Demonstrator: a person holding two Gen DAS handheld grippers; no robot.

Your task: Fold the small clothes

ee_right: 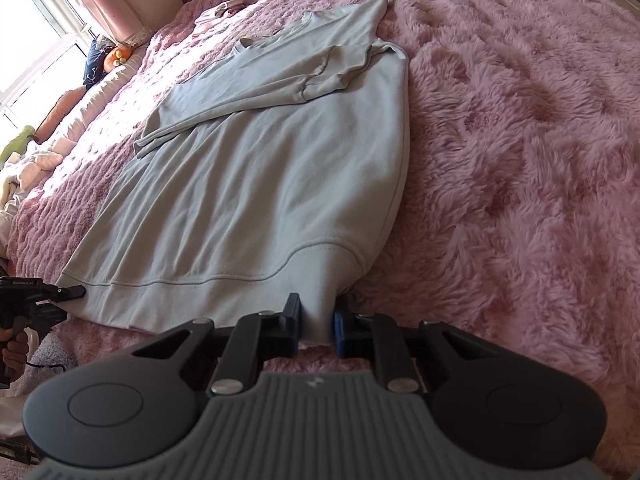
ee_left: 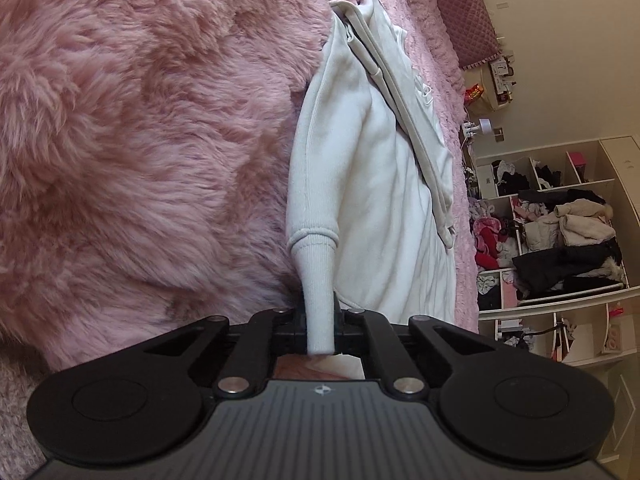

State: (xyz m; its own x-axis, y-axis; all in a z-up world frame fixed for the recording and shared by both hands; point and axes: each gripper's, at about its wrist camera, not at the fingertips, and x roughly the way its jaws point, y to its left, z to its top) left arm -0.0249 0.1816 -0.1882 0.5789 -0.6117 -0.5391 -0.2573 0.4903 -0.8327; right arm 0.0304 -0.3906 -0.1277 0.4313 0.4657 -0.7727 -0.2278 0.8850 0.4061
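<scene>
Now, from the left wrist camera, the left claw (ee_left: 320,330) is closed tightly on the ribbed hem corner of a white sweatshirt (ee_left: 372,200). The cloth is squeezed into a narrow roll between the two fingers and passes a little behind them. Ahead of the claw the sweatshirt stretches away over a pink fluffy blanket (ee_left: 140,140), and it looks lifted a little near the claw. One sleeve (ee_left: 404,112) lies folded across the body, ahead and slightly to the right. The blanket fills all the space to the left of the claw. Far to the right stands an open shelf (ee_left: 560,232) full of mixed clothes, dark and light ones.

Then, from the right wrist camera, the right claw (ee_right: 317,326) is also closed on the ribbed hem of the same sweatshirt (ee_right: 256,184), at its other bottom corner, and the cloth is bunched between the fingers. The body of the garment spreads ahead and to the left of the claw, flat on the pink blanket (ee_right: 520,140). The folded sleeve (ee_right: 260,88) crosses the chest part, far ahead of the claw. At the left edge the left claw (ee_right: 76,291) touches the far hem corner, but its grip is not clear from here. A window (ee_right: 36,32) with strong light is far ahead on the left
</scene>
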